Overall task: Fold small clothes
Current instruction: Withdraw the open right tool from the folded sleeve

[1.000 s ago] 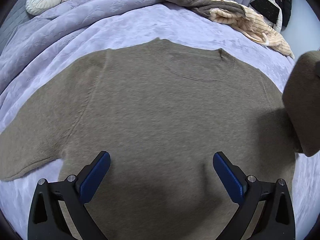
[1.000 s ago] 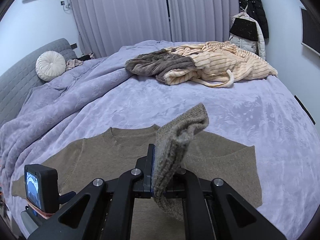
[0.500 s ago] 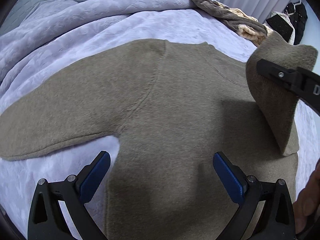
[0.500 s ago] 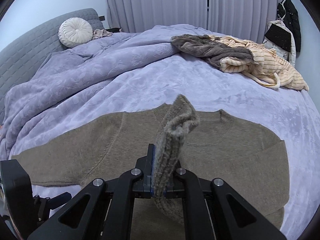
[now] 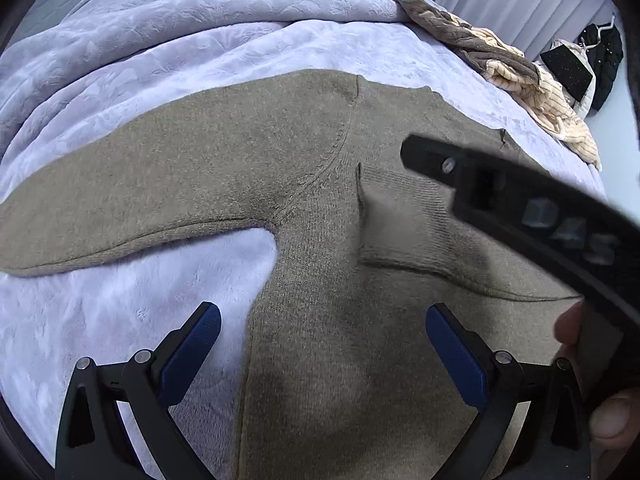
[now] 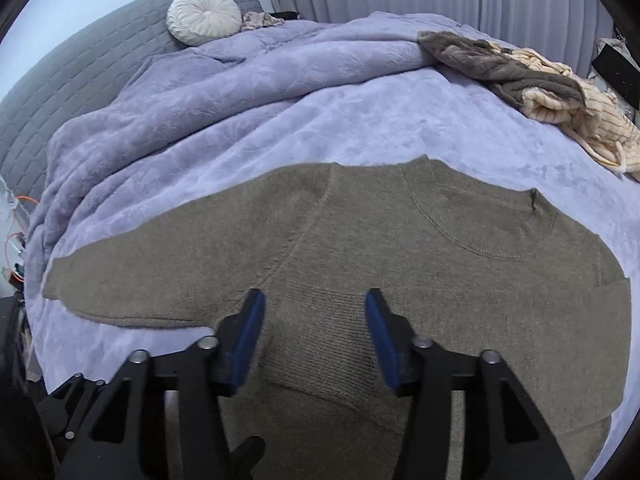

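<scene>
Sweater [image 6: 400, 248], olive-brown knit, lies flat and face-up on the lavender bedspread [image 6: 360, 112], its round neck pointing toward the far side of the bed. One long sleeve [image 5: 132, 196] stretches out straight across the cover to the side. The other sleeve is folded in over the chest, and its ribbed cuff [image 6: 320, 344] rests on the body of the garment.

The right gripper [image 6: 314, 330] hangs just above that cuff. Its blue-padded jaws are opening, with the cuff lying in the gap between them but no longer pinched; the pads stand clear of the knit on both sides. In the left wrist view the same tool crosses the upper right as a black bar [image 5: 520, 216], with the person's fingers [image 5: 608, 420] wrapped round its handle at the edge.

The left gripper [image 5: 324, 344] hovers over the lower part of the sweater near the armpit of the outstretched sleeve. Its jaws stand wide apart and hold nothing.

Farther back a bunched lavender blanket [image 6: 180, 92] is heaped against a grey headboard [image 6: 80, 64], with a round cream cushion [image 6: 204, 12] on top. A pile of grey and cream-striped clothes [image 6: 540, 80] sits at the far corner.
</scene>
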A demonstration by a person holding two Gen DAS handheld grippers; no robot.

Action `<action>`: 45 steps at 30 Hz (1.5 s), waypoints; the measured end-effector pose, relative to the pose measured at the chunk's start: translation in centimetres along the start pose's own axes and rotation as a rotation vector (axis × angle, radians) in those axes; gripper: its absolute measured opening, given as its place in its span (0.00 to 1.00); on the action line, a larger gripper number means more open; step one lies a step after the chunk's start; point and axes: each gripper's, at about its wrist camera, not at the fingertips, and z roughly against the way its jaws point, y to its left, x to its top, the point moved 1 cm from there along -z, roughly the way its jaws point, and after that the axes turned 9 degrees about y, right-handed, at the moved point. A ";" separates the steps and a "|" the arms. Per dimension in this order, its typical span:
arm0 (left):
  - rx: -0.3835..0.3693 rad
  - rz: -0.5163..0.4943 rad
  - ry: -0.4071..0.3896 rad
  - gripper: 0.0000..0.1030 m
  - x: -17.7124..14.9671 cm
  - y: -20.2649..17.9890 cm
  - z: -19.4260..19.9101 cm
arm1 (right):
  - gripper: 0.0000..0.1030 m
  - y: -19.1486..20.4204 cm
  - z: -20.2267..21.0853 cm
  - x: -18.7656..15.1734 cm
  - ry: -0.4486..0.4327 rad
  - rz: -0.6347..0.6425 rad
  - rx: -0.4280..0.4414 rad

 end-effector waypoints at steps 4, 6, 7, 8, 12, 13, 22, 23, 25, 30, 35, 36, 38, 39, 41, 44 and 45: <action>-0.005 -0.031 -0.011 1.00 0.1 -1.5 0.6 | 0.65 -2.5 4.2 -0.4 -0.103 -0.015 -0.026; -0.017 -0.063 -0.022 1.00 0.6 -3.1 0.8 | 0.65 -5.7 5.6 -0.9 -0.122 -0.058 -0.113; -0.024 -0.077 -0.026 1.00 0.9 -3.8 0.8 | 0.65 -7.6 5.9 -1.3 -0.119 -0.082 -0.170; -0.033 -0.101 -0.028 1.00 1.5 -5.1 0.6 | 0.65 -9.6 5.9 -1.6 -0.104 -0.108 -0.232; -0.076 -0.178 -0.012 1.00 3.8 -9.6 -1.4 | 0.65 -19.0 4.7 -4.1 0.016 -0.278 -0.447; -0.088 -0.196 0.004 1.00 4.3 -10.6 -2.1 | 0.65 -20.4 4.5 -4.7 0.035 -0.310 -0.467; 0.130 -0.186 0.032 1.00 4.9 -9.1 -6.1 | 0.65 -16.3 -0.8 -6.7 0.084 -0.190 -0.477; 0.140 -0.170 0.026 1.00 4.9 -8.4 -5.5 | 0.65 -15.0 -0.9 -6.7 0.078 -0.143 -0.497; 0.097 -0.125 0.003 1.00 5.0 -7.3 -4.0 | 0.65 -12.8 -0.6 -6.4 0.049 -0.052 -0.486; 0.030 -0.152 -0.005 1.00 5.8 -10.2 -3.6 | 0.72 -13.3 0.6 -5.5 0.006 -0.063 -0.270; 0.090 -0.179 0.072 1.00 6.4 -13.2 -7.6 | 0.72 -21.6 -0.2 -6.3 0.083 -0.246 -0.314; 0.104 -0.188 0.061 1.00 6.4 -13.2 -7.9 | 0.72 -23.0 0.4 -6.7 0.074 -0.283 -0.317; 0.120 -0.197 0.051 1.00 6.3 -13.5 -7.3 | 0.72 -24.4 1.9 -7.2 0.060 -0.323 -0.373; 0.119 -0.191 0.037 1.00 6.3 -13.6 -6.7 | 0.72 -24.4 2.9 -7.5 0.031 -0.327 -0.393; 0.088 -0.186 0.008 1.00 6.2 -14.0 -5.7 | 0.72 -23.5 3.8 -7.8 -0.004 -0.322 -0.366; 0.120 -0.213 0.049 1.00 5.6 -14.4 -6.6 | 0.72 -20.9 3.1 -8.0 0.010 -0.292 -0.275; 0.137 -0.220 0.066 1.00 5.4 -14.4 -7.2 | 0.72 -19.7 2.4 -8.4 0.033 -0.272 -0.264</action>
